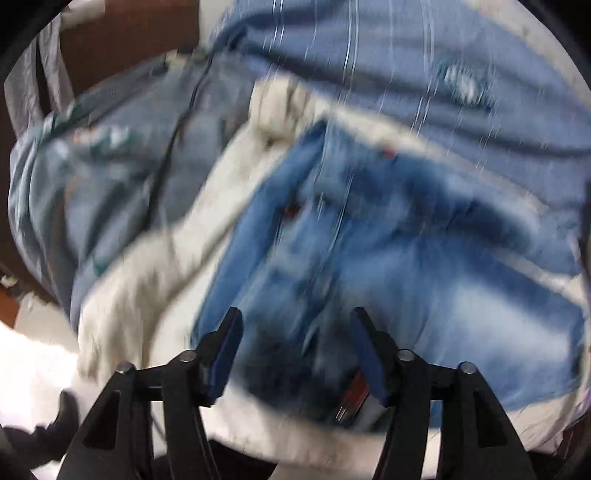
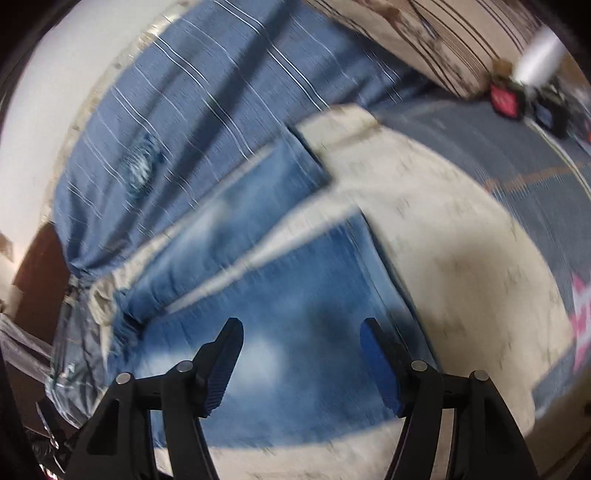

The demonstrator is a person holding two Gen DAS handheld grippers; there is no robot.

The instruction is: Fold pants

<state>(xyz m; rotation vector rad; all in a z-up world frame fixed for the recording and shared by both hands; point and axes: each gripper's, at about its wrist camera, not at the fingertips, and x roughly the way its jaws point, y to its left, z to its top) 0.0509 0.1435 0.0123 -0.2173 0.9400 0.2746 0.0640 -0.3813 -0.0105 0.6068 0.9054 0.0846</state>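
Note:
Blue jeans (image 1: 388, 251) lie on a cream cloth (image 1: 147, 280); the left wrist view shows their waist end with a dark label near the pads. My left gripper (image 1: 295, 325) hangs above them, open, nothing between its blue pads. In the right wrist view the jeans' legs (image 2: 295, 295) run away toward the upper left, one leg (image 2: 236, 206) lying beside the other. My right gripper (image 2: 303, 332) is open above the near leg and holds nothing. Both views are blurred.
A blue striped sheet (image 2: 192, 110) covers the bed behind the jeans, with a worn patch (image 2: 142, 166). A grey-blue garment (image 1: 110, 177) lies at the left. A striped pillow (image 2: 443, 33) and small dark objects (image 2: 506, 99) sit at the far right.

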